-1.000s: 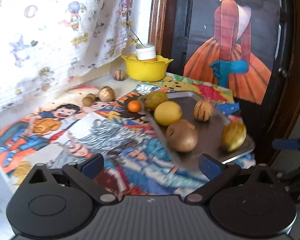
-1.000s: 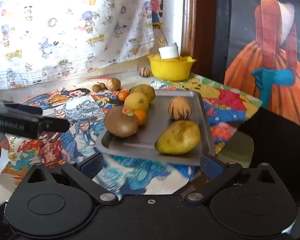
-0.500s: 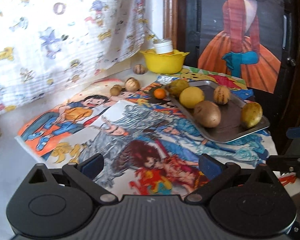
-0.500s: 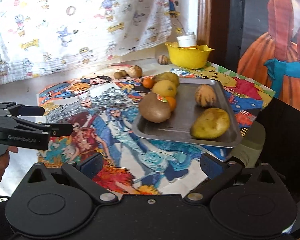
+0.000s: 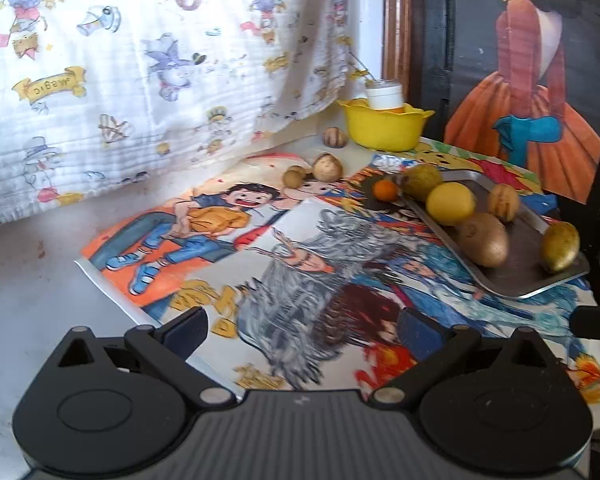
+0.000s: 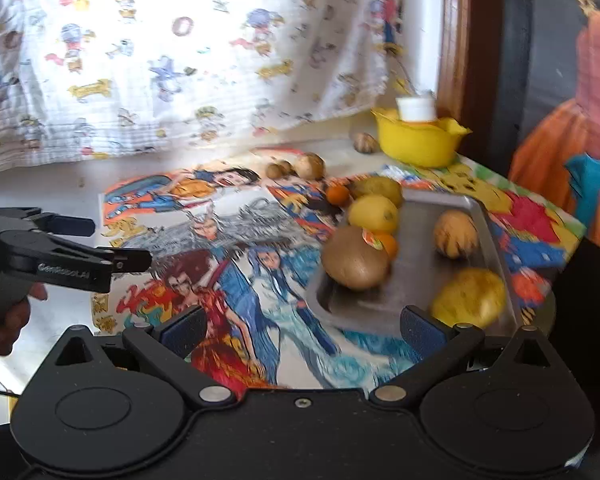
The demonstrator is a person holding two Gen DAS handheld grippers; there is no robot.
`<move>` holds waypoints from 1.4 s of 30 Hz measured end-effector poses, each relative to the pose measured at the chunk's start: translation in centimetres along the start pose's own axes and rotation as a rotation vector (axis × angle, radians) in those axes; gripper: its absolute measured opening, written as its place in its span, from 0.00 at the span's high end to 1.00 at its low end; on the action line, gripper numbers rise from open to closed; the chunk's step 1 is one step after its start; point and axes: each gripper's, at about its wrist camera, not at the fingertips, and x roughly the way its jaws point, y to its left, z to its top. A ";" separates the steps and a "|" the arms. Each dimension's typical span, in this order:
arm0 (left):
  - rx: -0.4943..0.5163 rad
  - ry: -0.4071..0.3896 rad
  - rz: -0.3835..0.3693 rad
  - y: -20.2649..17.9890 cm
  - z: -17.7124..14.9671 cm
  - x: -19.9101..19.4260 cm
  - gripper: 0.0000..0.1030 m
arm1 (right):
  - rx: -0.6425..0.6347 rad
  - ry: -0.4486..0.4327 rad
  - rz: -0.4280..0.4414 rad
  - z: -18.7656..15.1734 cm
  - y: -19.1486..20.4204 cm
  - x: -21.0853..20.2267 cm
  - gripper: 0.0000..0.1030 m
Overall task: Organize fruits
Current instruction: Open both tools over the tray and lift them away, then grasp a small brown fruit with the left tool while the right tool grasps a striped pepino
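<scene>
A metal tray (image 5: pixel 528 236) (image 6: pixel 424 240) sits at the table's right and holds several fruits: a yellow lemon (image 5: pixel 450 203) (image 6: pixel 374 214), a brown kiwi (image 5: pixel 483 239) (image 6: pixel 354 258), a striped fruit (image 5: pixel 503 202) (image 6: pixel 456 234) and a yellow-green fruit (image 5: pixel 560 246) (image 6: pixel 470 298). A small orange (image 5: pixel 385 190) (image 6: pixel 337 195) lies just left of the tray. Small brown fruits (image 5: pixel 328 167) (image 6: pixel 309 166) lie behind. My left gripper (image 5: pixel 302 328) is open and empty, left of the tray. My right gripper (image 6: pixel 302 330) is open and empty at the tray's near edge.
A yellow bowl (image 5: pixel 384 128) (image 6: pixel 420 144) with a white-capped jar stands at the back by a wooden frame. A cartoon-print cloth (image 5: pixel 140 80) hangs behind. Colourful posters (image 5: pixel 292 256) cover the table. The left gripper (image 6: pixel 72 264) shows in the right wrist view.
Both grippers have pulled back from the tray, so more of the table shows. The left gripper has also shifted left. Both stay open. The fruits have not moved.
</scene>
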 end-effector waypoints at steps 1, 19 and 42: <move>-0.001 -0.003 0.006 0.3 0.2 0.2 0.00 | -0.016 -0.006 0.010 0.2 -0.1 0.2 0.01; -0.007 -0.002 0.031 3.4 3.1 5.0 0.00 | -0.222 -0.008 0.015 4.0 -3.4 5.5 0.01; 0.176 -0.040 -0.020 2.7 8.7 11.2 0.00 | -0.501 -0.008 0.061 8.8 -5.9 11.1 0.01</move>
